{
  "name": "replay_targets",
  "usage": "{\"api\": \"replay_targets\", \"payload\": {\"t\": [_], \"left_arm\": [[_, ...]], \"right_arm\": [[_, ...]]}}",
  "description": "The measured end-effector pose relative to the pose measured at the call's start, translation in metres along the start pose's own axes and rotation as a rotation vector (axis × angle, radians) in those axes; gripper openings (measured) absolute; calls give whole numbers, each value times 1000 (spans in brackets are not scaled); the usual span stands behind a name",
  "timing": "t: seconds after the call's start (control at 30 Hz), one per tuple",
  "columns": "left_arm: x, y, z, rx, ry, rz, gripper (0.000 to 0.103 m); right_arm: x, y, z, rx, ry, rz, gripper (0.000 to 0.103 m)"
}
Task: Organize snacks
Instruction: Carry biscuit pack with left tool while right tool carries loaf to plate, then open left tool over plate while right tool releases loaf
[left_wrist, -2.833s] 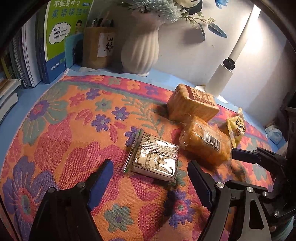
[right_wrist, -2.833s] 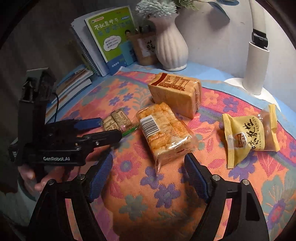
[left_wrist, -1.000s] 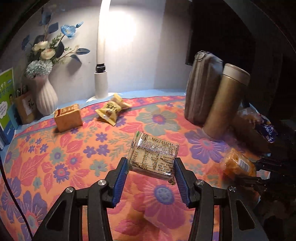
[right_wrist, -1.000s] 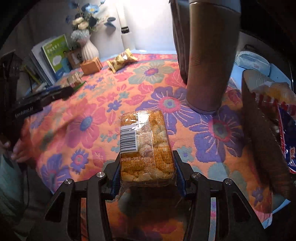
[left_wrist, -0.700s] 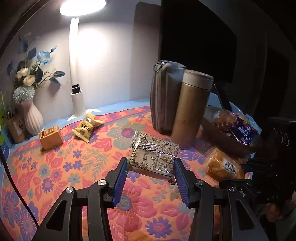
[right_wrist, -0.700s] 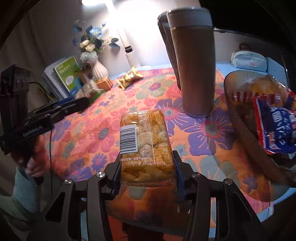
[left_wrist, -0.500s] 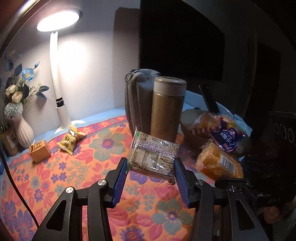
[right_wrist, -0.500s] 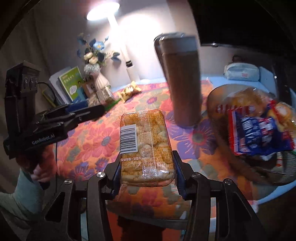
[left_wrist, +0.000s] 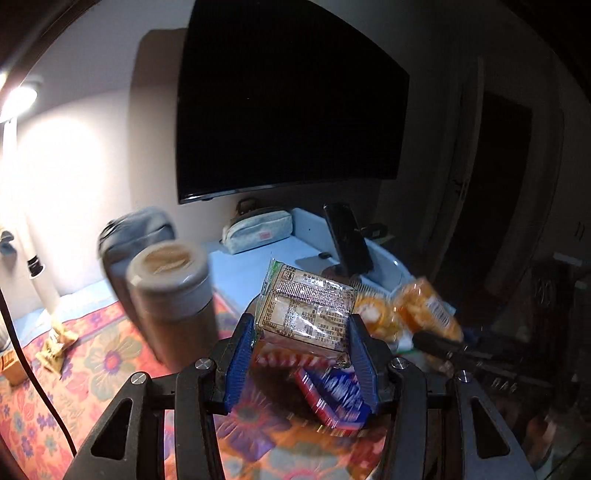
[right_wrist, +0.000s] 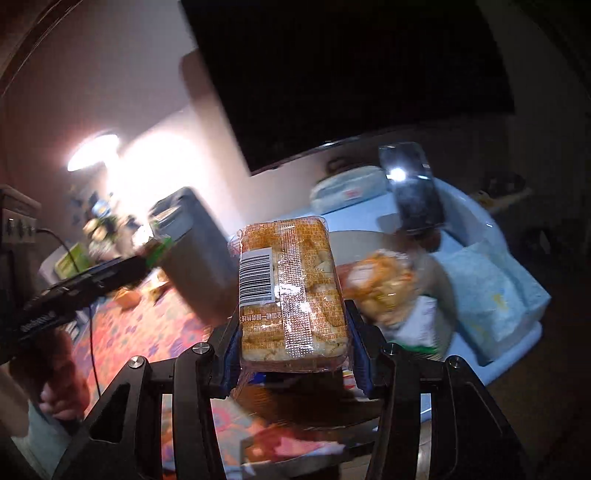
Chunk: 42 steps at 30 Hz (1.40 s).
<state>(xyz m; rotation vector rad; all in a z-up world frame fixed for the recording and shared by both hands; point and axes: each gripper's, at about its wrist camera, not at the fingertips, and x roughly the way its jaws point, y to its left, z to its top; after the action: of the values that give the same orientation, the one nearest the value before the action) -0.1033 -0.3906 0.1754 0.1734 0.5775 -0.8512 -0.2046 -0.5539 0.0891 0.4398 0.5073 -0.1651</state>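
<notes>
A home room: wall television, lamp, floral tablecloth.

**Colours on the snack table**

The cloth was orange with purple, red and teal flowers. The flask was tan-brown, the pouch behind it grey. One pack was clear over pale brown with black print and a green edge; the other pack was golden-orange with a white barcode. The pads were blue, the wrapper blue and red.
</notes>
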Motion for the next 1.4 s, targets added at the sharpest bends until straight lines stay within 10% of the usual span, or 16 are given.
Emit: {"api": "replay_targets", "payload": {"t": [0.57,0.63,1.4], "left_arm": [[136,-38,56,-62,133,54,48],[142,-39,56,-56,141,62,60],[20,-6,45,-93,1,42,68]], "right_arm": [[29,-35,-1,29,44,-20,48],[34,-28,-3,5,70,-29,51],[0,3,-7,18,36,7,62]]}}
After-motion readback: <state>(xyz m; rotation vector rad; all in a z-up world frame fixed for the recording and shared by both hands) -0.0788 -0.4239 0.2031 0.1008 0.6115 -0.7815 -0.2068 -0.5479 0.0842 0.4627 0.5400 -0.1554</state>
